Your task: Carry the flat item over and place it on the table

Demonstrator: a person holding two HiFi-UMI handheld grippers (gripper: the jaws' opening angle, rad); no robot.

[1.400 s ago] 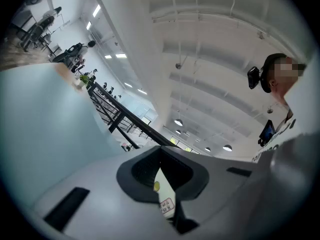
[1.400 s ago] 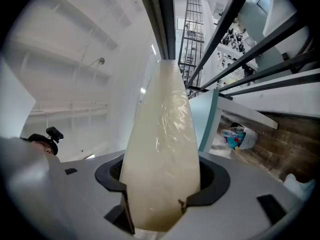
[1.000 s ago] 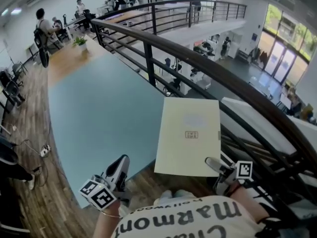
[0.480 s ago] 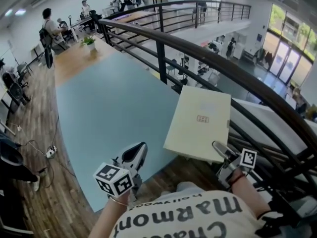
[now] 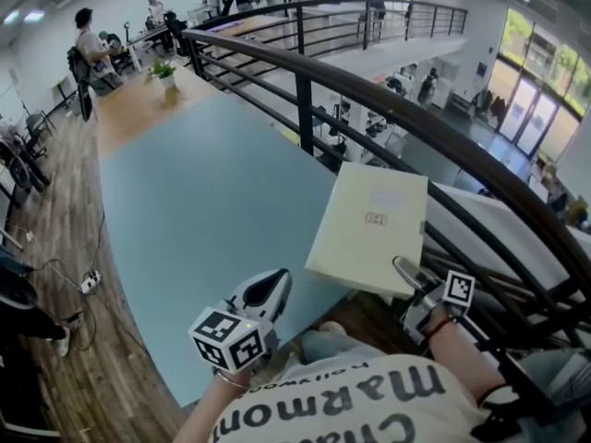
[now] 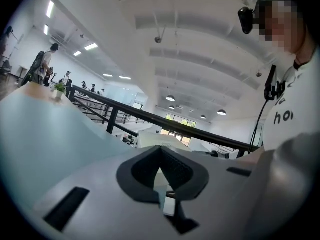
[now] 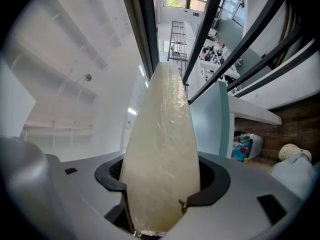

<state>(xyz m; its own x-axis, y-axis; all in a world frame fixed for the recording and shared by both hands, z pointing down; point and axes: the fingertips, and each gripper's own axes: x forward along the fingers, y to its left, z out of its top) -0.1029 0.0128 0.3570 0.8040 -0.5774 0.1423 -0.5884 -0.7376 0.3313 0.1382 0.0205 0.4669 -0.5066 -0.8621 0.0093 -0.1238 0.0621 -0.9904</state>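
Well, the big pale-blue desk [image 5: 203, 192] fills more of the space ahead and to the left of both claws than it did a second ago, so the carrier has closed in on it. The black railing [image 5: 388, 109] still runs past beyond the right claw [image 5: 406, 273]. The flat cream box [image 5: 369, 224] has swung from square-on to slanted. Its left side now seems to reach over the desk's near corner, but it is still in the air, standing out of the right claw, which is clamped on its near edge. The left claw [image 5: 272, 286] has come up and forward beside it, jaws together with nothing between them. I'd say the carry is nearly over; the setting-down remains.
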